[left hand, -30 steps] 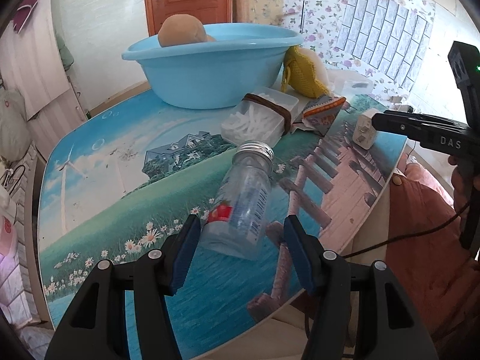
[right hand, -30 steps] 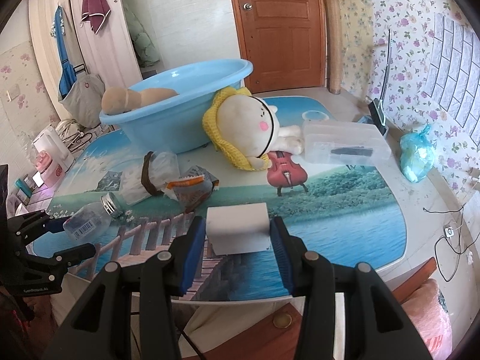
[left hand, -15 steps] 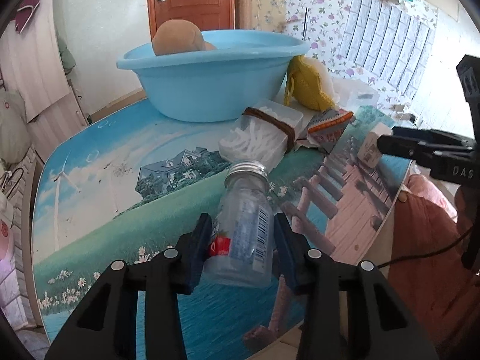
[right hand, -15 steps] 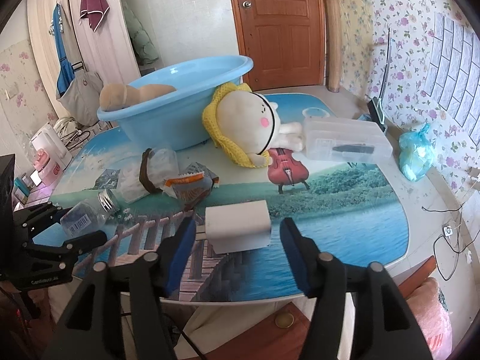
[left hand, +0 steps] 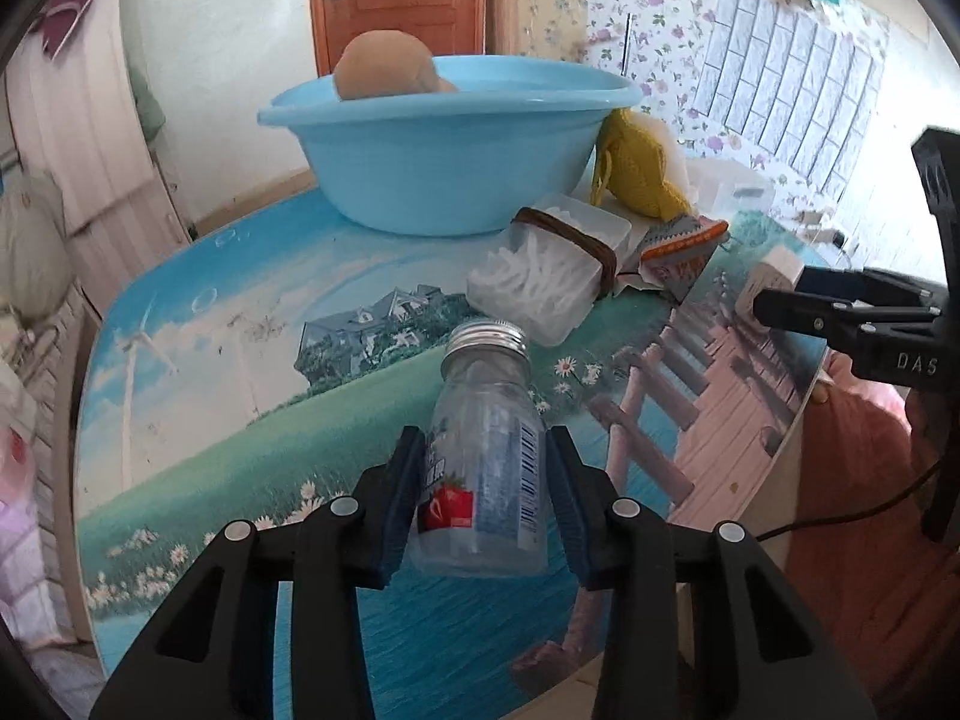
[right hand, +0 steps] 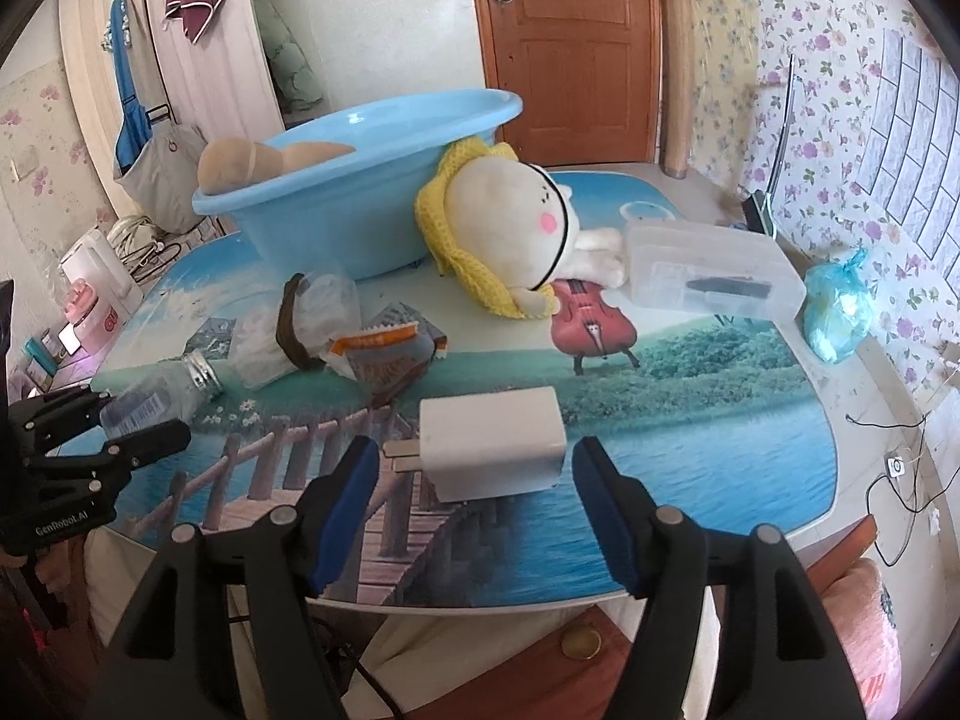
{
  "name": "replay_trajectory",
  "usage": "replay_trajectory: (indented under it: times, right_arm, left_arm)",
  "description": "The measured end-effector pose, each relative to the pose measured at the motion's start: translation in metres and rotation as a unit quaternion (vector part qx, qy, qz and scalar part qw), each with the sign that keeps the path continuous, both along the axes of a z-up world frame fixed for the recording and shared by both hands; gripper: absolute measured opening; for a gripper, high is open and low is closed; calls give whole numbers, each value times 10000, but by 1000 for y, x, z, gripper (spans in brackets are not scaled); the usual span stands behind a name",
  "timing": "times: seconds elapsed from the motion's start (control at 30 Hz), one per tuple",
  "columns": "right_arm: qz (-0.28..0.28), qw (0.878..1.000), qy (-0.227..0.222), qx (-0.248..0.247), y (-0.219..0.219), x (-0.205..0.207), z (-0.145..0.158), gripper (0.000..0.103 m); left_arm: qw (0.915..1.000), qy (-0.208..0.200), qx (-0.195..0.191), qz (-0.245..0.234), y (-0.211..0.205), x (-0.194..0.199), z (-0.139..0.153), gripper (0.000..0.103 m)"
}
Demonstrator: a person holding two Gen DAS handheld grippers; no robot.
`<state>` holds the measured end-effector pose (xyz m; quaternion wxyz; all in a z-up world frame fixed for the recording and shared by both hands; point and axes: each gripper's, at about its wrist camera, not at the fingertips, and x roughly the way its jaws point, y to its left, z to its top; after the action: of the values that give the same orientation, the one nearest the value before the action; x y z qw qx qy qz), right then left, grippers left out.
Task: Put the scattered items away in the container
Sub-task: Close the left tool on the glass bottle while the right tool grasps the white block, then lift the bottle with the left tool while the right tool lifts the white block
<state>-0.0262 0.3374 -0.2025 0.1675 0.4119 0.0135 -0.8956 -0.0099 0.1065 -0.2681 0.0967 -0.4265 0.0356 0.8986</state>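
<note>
My left gripper (left hand: 483, 495) is shut on a clear plastic bottle (left hand: 483, 456) with a silver cap, held just above the table's near edge; the bottle also shows in the right wrist view (right hand: 159, 399). My right gripper (right hand: 477, 495) is open, its fingers either side of a white charger block (right hand: 492, 441) lying on the table, not touching it. The blue basin (left hand: 447, 147) stands at the back with a tan plush toy (left hand: 384, 63) inside. It also shows in the right wrist view (right hand: 360, 204).
Between me and the basin lie a banded box of cotton swabs (left hand: 552, 264), a snack packet (right hand: 384, 354), a yellow-hooded plush (right hand: 510, 228), a red violin toy (right hand: 591, 324) and a clear lidded box (right hand: 711, 279). A blue bag (right hand: 837, 312) sits at the right edge.
My left gripper closed on the bottle and lifted it slightly. My right gripper opened wider around the white charger block, which stayed on the table.
</note>
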Motion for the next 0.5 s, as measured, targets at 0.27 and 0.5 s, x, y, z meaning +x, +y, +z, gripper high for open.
replay_trajectory:
  times: [0.27, 0.5]
  right_arm:
    - [31, 9999, -22, 103, -2, -6, -8, 67]
    - [70, 10000, -6, 18, 1, -8, -13, 67]
  left_arm:
    - [10000, 87, -11, -29, 2, -6, -2, 40]
    - [9999, 110, 93, -86, 4, -4, -9, 89]
